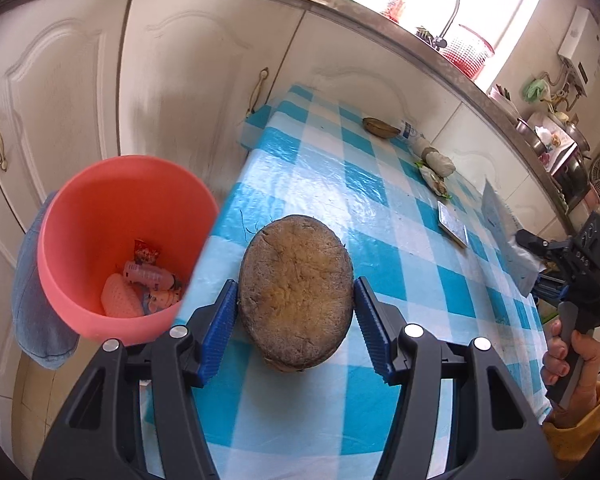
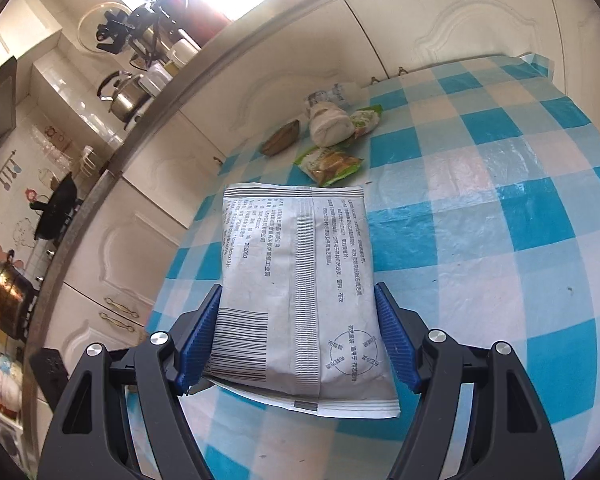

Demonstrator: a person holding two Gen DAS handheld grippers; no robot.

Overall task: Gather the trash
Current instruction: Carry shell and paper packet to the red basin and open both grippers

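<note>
My left gripper (image 1: 296,308) is shut on a brown, rough oval shell (image 1: 296,276), blue pads against both its sides, over the blue-checked table (image 1: 380,200). Just left of it, off the table's edge, stands a coral plastic bin (image 1: 100,208) with several wrappers at the bottom. My right gripper (image 2: 300,336) is shut on a grey-white printed packet (image 2: 296,264) with a barcode, held above the cloth. In the left wrist view that right gripper (image 1: 540,256) shows at the far right with a hand on its handle.
Near the far table edge lie a green snack wrapper (image 2: 330,162), a white crumpled wad (image 2: 330,126), a plastic bottle (image 2: 340,94) and a brown shell piece (image 2: 282,138). A small flat card (image 1: 452,224) rests on the cloth. White cabinets (image 1: 180,80) stand behind, and a blue cloth (image 1: 32,300) hangs by the bin.
</note>
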